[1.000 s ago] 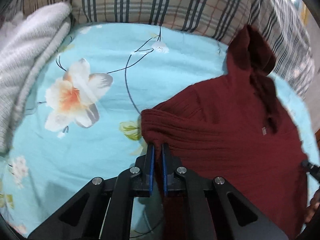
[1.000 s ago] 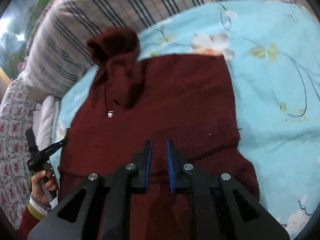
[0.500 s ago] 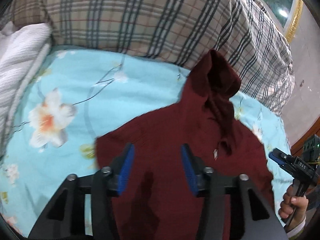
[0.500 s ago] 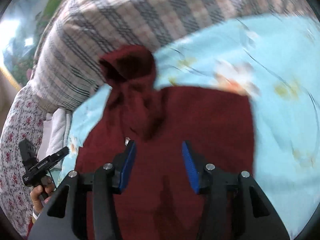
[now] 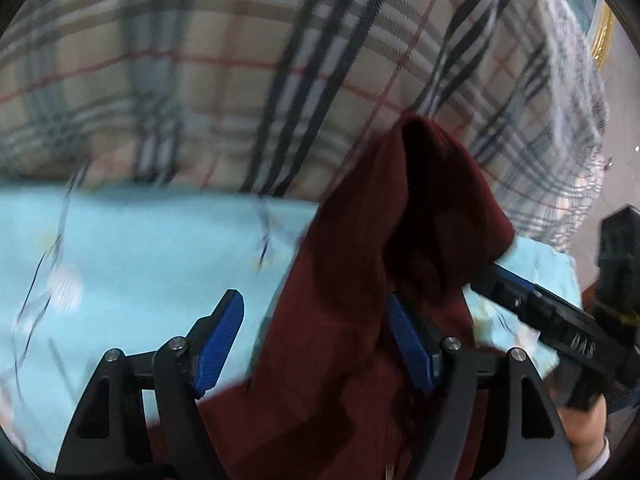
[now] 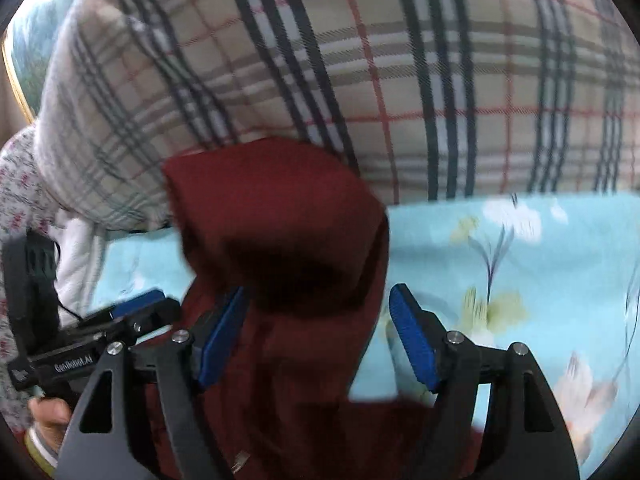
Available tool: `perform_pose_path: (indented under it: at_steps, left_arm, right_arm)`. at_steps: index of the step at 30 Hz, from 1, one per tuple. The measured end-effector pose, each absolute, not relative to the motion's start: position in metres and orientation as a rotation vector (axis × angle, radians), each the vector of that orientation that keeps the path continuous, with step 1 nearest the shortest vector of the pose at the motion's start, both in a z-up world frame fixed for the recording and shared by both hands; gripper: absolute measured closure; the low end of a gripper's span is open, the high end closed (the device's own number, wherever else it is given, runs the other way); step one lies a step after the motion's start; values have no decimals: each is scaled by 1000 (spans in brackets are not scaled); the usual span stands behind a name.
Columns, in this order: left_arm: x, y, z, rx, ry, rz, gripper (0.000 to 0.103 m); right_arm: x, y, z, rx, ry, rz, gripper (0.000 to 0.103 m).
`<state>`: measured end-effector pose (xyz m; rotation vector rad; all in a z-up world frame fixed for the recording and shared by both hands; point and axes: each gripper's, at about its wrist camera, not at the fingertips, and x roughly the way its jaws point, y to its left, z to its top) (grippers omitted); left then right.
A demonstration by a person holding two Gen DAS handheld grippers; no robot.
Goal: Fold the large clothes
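A dark red hooded sweater (image 5: 360, 280) lies on a light blue floral bedsheet (image 5: 140, 248), its hood (image 5: 440, 200) pointing up toward a plaid pillow. My left gripper (image 5: 316, 336) is open, its jaws wide apart around the hood's base. My right gripper (image 6: 320, 336) is open too, astride the hood (image 6: 288, 216) from the other side. Each gripper shows in the other's view: the right one at the right edge of the left wrist view (image 5: 560, 320), the left one at the left of the right wrist view (image 6: 100, 332). Neither holds fabric.
A large plaid pillow (image 6: 360, 80) stands right behind the hood. A white knitted cloth (image 6: 76, 264) and a floral fabric (image 6: 16, 184) lie at the left of the right wrist view. The sheet (image 6: 520, 280) stretches to the right.
Both grippers let go of the sweater's lower part, opened wide, and moved forward up the sweater to the hood near the pillow.
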<state>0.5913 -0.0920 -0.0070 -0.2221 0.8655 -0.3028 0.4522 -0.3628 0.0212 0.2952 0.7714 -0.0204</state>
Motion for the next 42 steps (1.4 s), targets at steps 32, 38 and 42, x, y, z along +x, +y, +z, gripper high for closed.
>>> perform_pose_path:
  at_steps: [32,38,42]
  left_arm:
    - [341,-62,-67,-211,819,-347,88]
    - [315,-32,-72,-322,881,-385,65]
    - [304,-12,-71,-501,896,-451,52]
  right_arm:
    - [201,-282,-8,148,844,105,98]
    - [187,-287,-16,193,897,113,80]
    - [164,-306,-11,351,842,161,58]
